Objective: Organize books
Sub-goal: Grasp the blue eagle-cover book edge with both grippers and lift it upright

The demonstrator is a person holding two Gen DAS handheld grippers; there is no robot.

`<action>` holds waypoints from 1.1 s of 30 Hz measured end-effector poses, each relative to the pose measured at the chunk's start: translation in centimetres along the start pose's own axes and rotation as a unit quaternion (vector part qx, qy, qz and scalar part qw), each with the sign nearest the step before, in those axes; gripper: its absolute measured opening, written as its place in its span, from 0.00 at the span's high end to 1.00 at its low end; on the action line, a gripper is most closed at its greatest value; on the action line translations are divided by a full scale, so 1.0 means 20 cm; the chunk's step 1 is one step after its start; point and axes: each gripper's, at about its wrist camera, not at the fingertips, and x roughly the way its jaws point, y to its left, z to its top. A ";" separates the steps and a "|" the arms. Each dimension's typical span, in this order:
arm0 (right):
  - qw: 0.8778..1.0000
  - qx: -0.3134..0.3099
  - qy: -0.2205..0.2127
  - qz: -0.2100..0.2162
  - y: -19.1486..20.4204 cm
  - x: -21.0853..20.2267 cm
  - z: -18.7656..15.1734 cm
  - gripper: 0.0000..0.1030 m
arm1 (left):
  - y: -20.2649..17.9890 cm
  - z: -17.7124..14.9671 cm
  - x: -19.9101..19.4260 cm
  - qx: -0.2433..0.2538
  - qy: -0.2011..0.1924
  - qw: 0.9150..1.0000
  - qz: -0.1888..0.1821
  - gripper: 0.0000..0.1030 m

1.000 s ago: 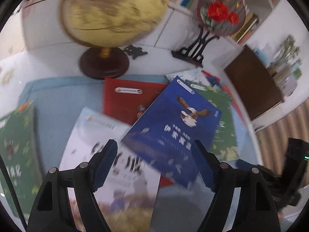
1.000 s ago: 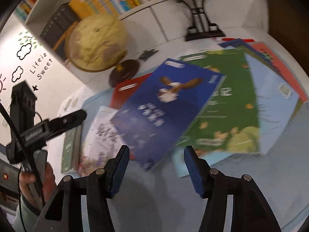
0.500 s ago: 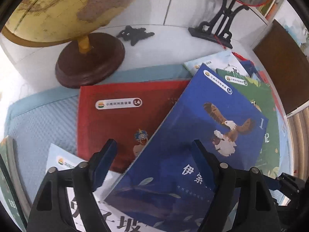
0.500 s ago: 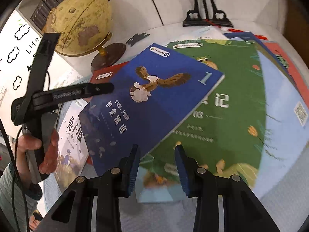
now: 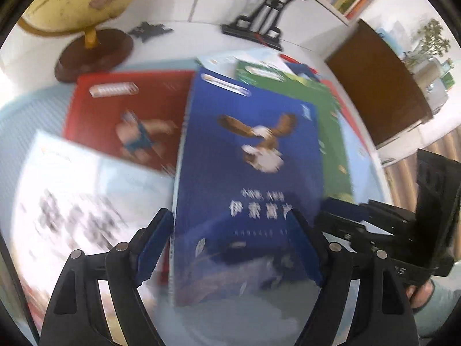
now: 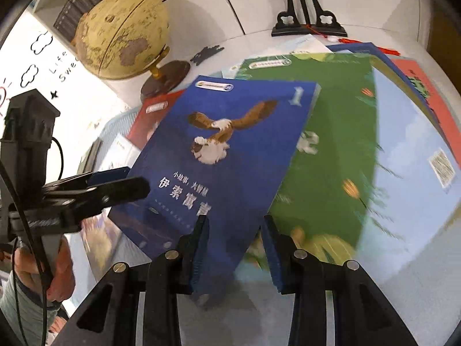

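**A:** Starting on the left, what's going on? The left tongs (image 5: 230,248) are standing wide apart, straddling the near end of the blue book (image 5: 250,173), pads not touching it as far as I can tell (blurry). The red book (image 5: 126,115) is lying beyond them to the left.

**B:** And the right tongs (image 6: 234,248) are hanging over that blue book's near corner, jaws narrowed but not gripping; a gap is showing on both sides. The green book (image 6: 331,150) is sitting under it, off to their right.

**A:** I'm guessing it's a thin glossy paperback: light, floppy, slippery on the stack.

**B:** Yeah, I'd pinch the overhanging near edge by the spine.
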 end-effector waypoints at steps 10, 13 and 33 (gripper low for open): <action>1.000 0.017 0.007 -0.023 -0.25 -0.26 -0.34 0.64 | -0.30 -0.37 0.08 -0.034 0.025 0.996 -0.083 0.25; 0.999 0.033 0.018 -0.022 -0.34 -0.29 -0.44 0.64 | -0.39 -0.43 0.14 -0.030 0.036 0.995 -0.087 0.27; 0.994 0.084 0.006 0.063 -0.56 -0.32 -0.64 0.78 | -0.44 -0.51 -0.07 -0.096 -0.046 0.973 -0.206 0.57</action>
